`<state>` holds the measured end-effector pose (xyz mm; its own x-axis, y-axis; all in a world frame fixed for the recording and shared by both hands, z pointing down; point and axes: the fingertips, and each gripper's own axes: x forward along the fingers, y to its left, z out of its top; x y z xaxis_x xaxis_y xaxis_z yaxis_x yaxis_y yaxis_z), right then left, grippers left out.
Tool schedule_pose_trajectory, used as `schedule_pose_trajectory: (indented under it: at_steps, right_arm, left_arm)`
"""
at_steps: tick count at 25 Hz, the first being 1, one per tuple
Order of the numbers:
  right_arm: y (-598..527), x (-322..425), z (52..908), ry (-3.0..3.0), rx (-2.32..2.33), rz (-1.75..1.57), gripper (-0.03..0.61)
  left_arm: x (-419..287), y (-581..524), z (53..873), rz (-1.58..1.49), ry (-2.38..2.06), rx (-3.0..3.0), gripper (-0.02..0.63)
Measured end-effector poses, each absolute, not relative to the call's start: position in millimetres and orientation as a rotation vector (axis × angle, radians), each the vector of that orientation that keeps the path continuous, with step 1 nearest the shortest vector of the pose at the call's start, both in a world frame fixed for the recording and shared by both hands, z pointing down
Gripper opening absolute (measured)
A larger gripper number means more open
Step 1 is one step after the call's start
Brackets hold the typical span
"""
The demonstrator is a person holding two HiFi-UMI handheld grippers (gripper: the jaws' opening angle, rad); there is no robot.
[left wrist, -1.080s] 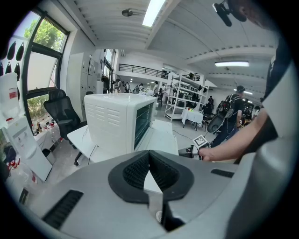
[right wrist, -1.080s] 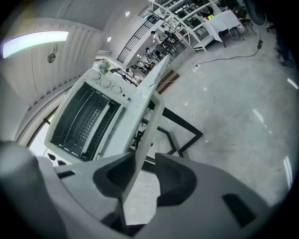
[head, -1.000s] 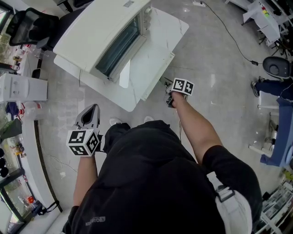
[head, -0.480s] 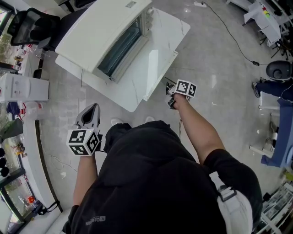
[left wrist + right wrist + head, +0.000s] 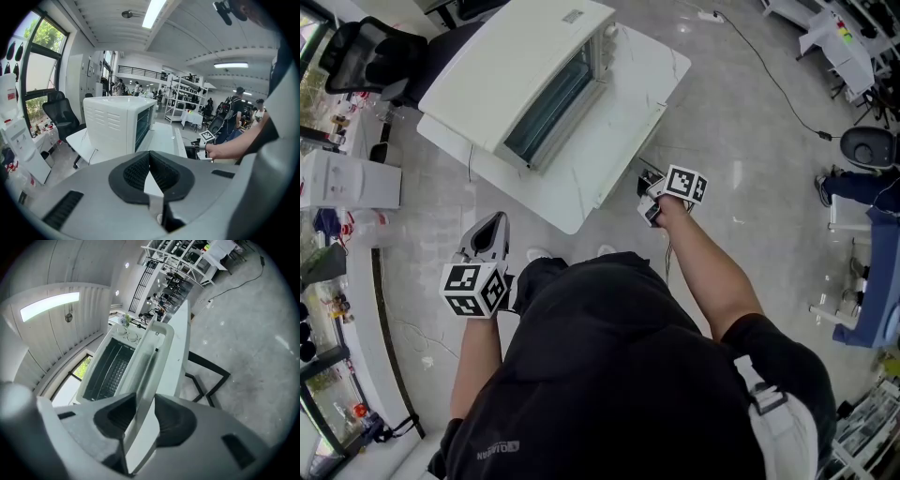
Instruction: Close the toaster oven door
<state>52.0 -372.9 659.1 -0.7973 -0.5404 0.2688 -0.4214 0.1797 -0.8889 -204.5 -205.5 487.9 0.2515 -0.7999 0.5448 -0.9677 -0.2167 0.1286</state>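
r gripper (image 5: 145,398) clamped on door (image 5: 149,362) edge - door part open, oven (image 5: 511,66) at 11 o'clock. l gripper (image 5: 150,154) pinched closed, empty - 8 o'clock.

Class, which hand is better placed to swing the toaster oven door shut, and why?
Right. The right gripper grips the edge of the open door; the left gripper is shut, empty and well back from the toaster oven.
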Motion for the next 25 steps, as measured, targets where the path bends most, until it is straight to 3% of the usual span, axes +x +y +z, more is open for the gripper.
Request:
schedule_pose_trajectory:
  at_steps: [25]
  right_arm:
    - [-388, 25, 571, 2.214, -0.665, -1.642, 0.131]
  left_arm:
    - [-202, -217, 479, 0.428, -1.621, 2.105, 0.003]
